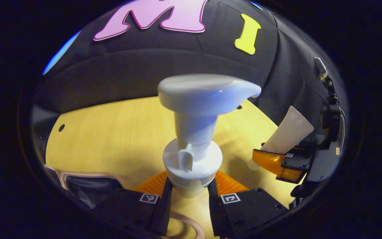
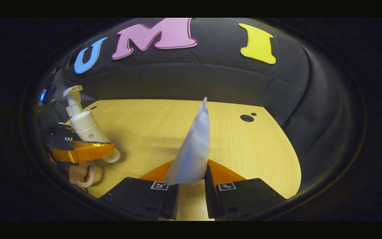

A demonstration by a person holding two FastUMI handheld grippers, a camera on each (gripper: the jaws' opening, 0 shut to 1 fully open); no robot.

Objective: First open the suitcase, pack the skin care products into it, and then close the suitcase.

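Two products are held above the worktop [image 2: 244,149], the pump bottle [image 1: 192,132] clamped in the left tool [image 1: 187,196], the tube [image 2: 192,149] in the right tool [image 2: 188,186], where its tapered body could be squeezed loose.

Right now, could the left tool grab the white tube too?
Probably not. The left tool is already shut on the pump bottle, so its fingers are full. The white tube is clamped in the right tool, held up off the wooden table.
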